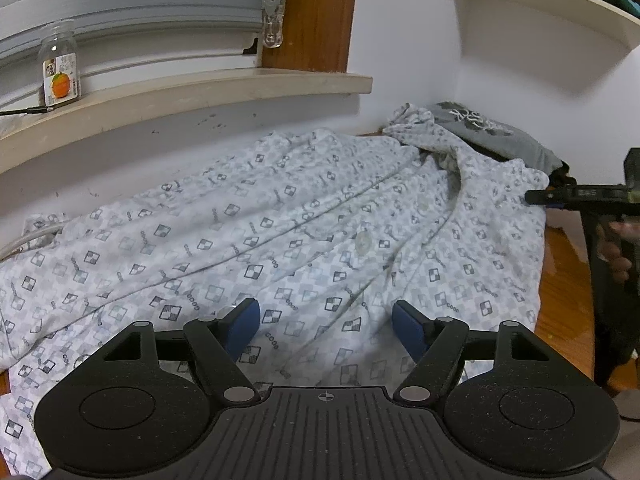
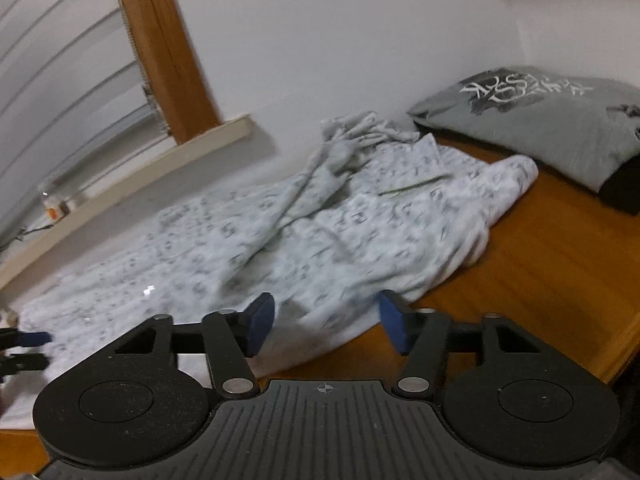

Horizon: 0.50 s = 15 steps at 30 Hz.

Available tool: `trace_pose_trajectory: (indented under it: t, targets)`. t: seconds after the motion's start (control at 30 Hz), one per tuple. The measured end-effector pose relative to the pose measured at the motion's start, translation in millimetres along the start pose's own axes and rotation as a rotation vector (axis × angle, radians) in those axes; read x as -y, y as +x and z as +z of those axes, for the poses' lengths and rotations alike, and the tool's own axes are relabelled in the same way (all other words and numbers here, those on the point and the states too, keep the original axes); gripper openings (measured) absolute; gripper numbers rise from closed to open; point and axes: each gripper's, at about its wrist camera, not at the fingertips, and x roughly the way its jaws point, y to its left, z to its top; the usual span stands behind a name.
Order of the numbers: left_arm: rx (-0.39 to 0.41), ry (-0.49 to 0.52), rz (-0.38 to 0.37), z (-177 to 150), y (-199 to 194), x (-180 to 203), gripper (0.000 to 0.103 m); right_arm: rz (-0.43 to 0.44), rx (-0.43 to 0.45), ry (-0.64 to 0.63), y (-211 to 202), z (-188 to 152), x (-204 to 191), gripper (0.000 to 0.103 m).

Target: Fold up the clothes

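Two views, both on the same patterned shirt (image 1: 280, 232), spread on a wood table (image 2: 540, 264) against the white wall under the sill (image 1: 200, 92).

Left wrist only: sharp frame, buttons and placket readable, a jar (image 1: 60, 68) with an orange label on the sill, a blind cord clip above it, and a shelf of books top right. The right gripper (image 1: 538, 197) comes in from the right edge with a hand behind it, its tip at the shirt's right edge.

Right wrist only: blurred frame, much more bare table on the right, and the grey folded tee (image 2: 540, 120) seen whole, lying on something dark, at the far right corner. The left gripper (image 2: 34, 350) shows at the left edge.

Shirt long axis runs along the wall; collar end bunched up toward the far right corner near the tee, hem end toward the left. Front faces up.

Left gripper (image 1: 326, 330): jaws wide apart over the cloth, nothing between the pads.
Right gripper (image 2: 326, 326): jaws apart, straddling the shirt's near edge, pads not pressing on it.
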Motion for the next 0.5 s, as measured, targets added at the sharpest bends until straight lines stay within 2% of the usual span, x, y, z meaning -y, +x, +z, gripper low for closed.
trace_pose_trajectory:
  t: [0.03, 0.07, 0.13, 0.27, 0.43, 0.5]
  targets:
    - [0.001, -0.003, -0.001, -0.2, -0.3, -0.4, 0.076, -0.011, -0.001, 0.003, 3.2, 1.4, 3.3, 0.011]
    - [0.001, -0.005, -0.002, -0.1, -0.5, -0.7, 0.076, -0.008, 0.001, 0.024, 4.6, 2.8, 9.3, 0.006]
    - [0.005, -0.011, -0.005, -0.5, -1.5, -1.8, 0.076, 0.002, 0.03, 0.077, 0.8, 5.8, 22.3, 0.004]
    - [0.023, -0.038, -0.019, -2.0, -5.2, -6.7, 0.076, -0.022, 0.112, 0.059, -20.4, 13.6, 29.8, 0.002]
    - [0.017, -0.047, -0.023, -1.7, -3.2, -9.2, 0.076, -0.131, 0.09, -0.046, -13.9, 2.6, 30.4, 0.001]
    - [0.016, -0.049, -0.024, -1.8, -2.8, -9.4, 0.076, -0.127, 0.096, -0.024, -14.3, 1.3, 36.1, 0.001]
